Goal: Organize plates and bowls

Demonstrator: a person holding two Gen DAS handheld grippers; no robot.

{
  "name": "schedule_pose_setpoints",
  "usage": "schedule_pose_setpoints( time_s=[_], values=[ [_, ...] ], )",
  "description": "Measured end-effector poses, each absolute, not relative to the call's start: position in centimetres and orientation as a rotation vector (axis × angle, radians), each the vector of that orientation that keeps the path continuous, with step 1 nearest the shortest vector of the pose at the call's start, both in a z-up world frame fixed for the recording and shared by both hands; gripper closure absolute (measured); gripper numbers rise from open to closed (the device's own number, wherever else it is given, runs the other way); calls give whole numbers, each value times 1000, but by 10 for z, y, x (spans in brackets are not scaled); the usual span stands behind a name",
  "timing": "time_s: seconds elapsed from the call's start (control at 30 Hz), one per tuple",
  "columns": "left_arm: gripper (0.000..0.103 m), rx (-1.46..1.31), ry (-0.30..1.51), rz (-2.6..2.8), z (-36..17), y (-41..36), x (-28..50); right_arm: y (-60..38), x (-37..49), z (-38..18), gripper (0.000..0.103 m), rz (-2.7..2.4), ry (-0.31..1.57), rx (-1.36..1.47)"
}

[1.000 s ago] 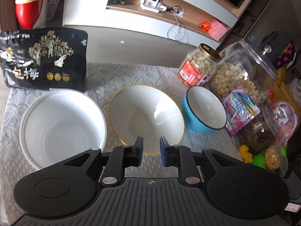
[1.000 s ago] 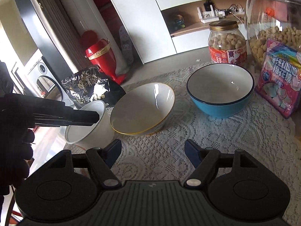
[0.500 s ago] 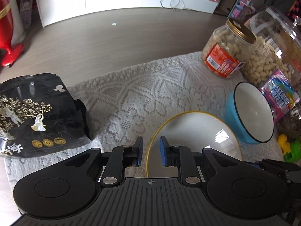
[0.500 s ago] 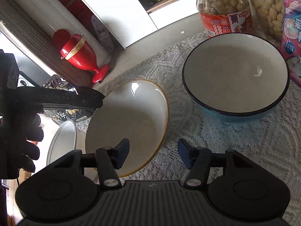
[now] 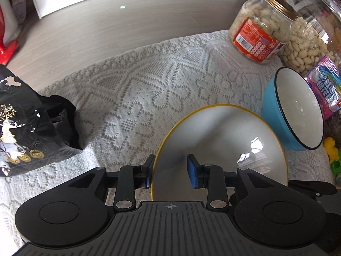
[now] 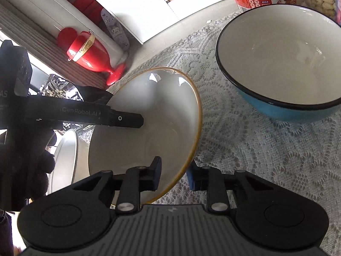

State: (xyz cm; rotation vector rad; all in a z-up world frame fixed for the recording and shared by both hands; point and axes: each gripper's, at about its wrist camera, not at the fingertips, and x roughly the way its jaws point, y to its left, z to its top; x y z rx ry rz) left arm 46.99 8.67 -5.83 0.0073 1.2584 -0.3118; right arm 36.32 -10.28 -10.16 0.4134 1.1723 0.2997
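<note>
A white bowl with a yellow rim (image 5: pixel 223 140) sits on the lace cloth; it also shows in the right wrist view (image 6: pixel 153 115). My left gripper (image 5: pixel 170 171) is open and straddles the bowl's left rim, one finger outside, one inside. My right gripper (image 6: pixel 173 176) is open and straddles the bowl's near right rim. A blue bowl with a black rim (image 5: pixel 298 108) stands to the right, also in the right wrist view (image 6: pixel 279 61). A large white bowl (image 6: pixel 66 160) sits at the left, partly hidden.
A black snack bag (image 5: pixel 27 128) lies at the left. A peanut jar (image 5: pixel 262 27), a big clear jar (image 5: pixel 313 27) and a candy packet (image 5: pixel 328 89) stand at the back right. A red fan (image 6: pixel 89 49) is on the floor beyond.
Both grippers have moved in onto the yellow-rimmed bowl. The left gripper has opened wider around its left rim; the right gripper now straddles its right rim.
</note>
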Motion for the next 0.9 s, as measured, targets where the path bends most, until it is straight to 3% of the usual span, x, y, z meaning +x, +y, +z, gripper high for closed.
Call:
schedule_pose_setpoints(
  time_s=[0.37,0.9],
  values=[
    [72,-2,1264,-289,-53,73,447,-110,352,-90,81,275,1166,325],
    [72,-60,1325,-322,-41,30,319,-158,256,-56,80,384,1201,150]
  ],
)
